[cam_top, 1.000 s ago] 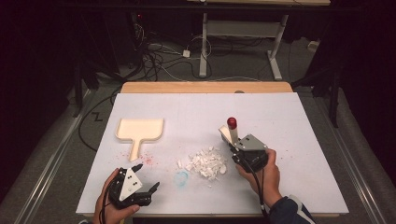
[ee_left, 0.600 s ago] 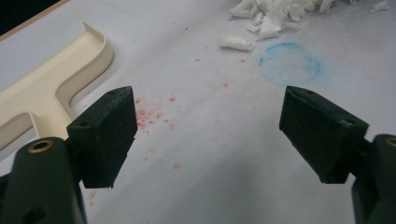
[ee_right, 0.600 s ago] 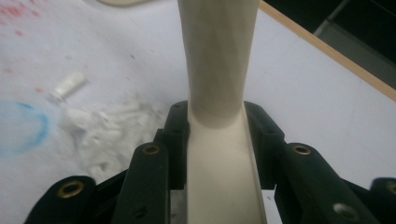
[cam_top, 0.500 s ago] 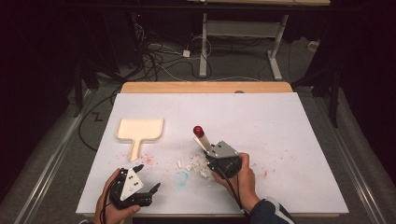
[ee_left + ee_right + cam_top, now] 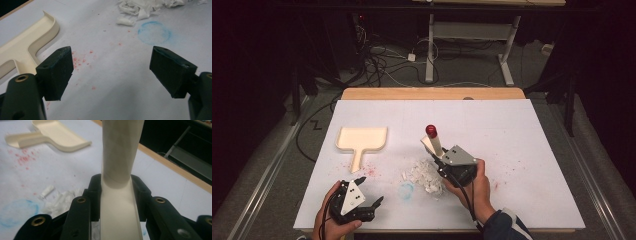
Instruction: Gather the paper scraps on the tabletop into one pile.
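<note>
High view: cream dustpan [image 5: 362, 140] left of paper scraps [image 5: 424, 176], unobstructed.

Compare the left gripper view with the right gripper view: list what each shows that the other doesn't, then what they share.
Left gripper view: its own tongs open over bare white table, nothing between them.

Right gripper view: its tongs shut on a cream brush handle, with the table's wooden edge and dark floor behind.

Both: the cream dustpan, the white paper scraps, the blue ring stain and red specks.
</note>
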